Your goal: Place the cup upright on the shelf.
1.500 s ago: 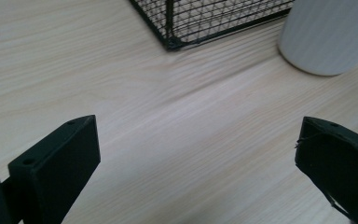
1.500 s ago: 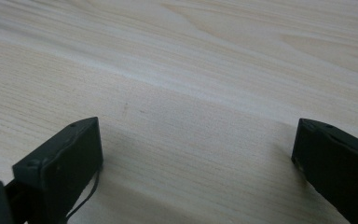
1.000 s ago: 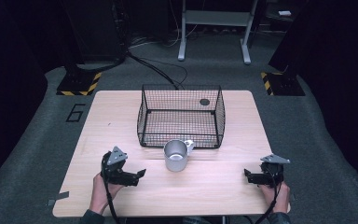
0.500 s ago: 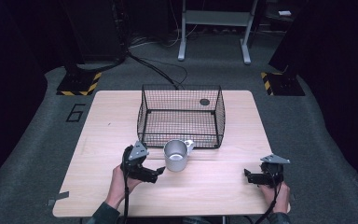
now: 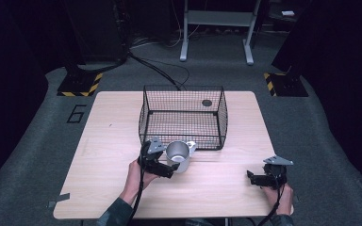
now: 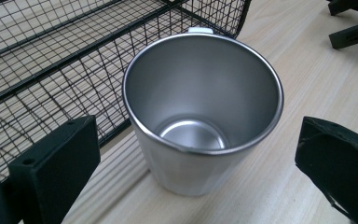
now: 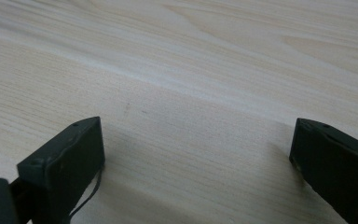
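A steel mug (image 5: 178,157) stands upright on the pale wooden counter (image 5: 108,141), just in front of the near wall of a black wire basket (image 5: 184,115) that sits at the middle of the counter toward its far side. The mug is empty; in the left gripper view its open mouth and shiny bottom show (image 6: 200,107), and a small pale handle (image 6: 200,30) sticks out on its far side toward the basket mesh (image 6: 42,70). The left gripper (image 5: 162,165) is at the mug's near left side, held by the person's left hand (image 5: 134,176), and its jaws are spread wide, one on each side of the mug and both apart from its wall, so nothing is pinched. In that same view the other gripper's dark jaws (image 6: 352,25) show at the upper right, farther off across the counter. The right gripper (image 5: 254,178) lies low near the counter's near right corner, well apart from the mug and the basket, held by the right hand (image 5: 280,195), with a grey three-cornered plate (image 5: 278,160) on top. Its jaws are also spread wide, with only bare wood grain (image 7: 191,93) between them. A small dark round spot (image 5: 207,102) shows within the basket near its far right side; what it is I cannot tell.
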A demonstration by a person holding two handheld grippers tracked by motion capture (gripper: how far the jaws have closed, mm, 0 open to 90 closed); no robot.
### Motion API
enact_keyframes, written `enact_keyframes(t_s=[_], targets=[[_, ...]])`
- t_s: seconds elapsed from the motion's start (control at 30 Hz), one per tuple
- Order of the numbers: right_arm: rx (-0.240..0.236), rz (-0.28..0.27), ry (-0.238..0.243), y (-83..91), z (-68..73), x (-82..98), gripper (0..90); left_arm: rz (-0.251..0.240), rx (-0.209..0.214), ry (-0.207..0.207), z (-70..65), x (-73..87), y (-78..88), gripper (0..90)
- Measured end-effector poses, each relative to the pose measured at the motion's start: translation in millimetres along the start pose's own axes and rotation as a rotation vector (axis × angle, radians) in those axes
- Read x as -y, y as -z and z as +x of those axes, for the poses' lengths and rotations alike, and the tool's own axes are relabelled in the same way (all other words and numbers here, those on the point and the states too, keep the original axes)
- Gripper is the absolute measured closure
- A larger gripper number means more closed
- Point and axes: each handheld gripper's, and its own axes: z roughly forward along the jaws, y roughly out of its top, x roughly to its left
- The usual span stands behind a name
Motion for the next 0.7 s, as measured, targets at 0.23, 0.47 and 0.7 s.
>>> enact_keyframes(t_s=[0.23, 0.47, 0.7], targets=[[-0.001, 0.004, -0.001, 0.2, -0.1, -0.1, 2.8, 0.006, -0.005, -0.003, -0.8, -5.2, -11.3, 0.0], [-0.004, -0.002, 0.0, 0.1, -0.2, 0.1, 2.8, 0.017, -0.007, -0.016, -3.7, -7.5, -19.4, 0.0], [-0.002, 0.004, 0.001, 0.2, -0.1, -0.1, 2.8, 0.021, -0.002, -0.016, -4.9, -8.3, -27.8, 0.0]])
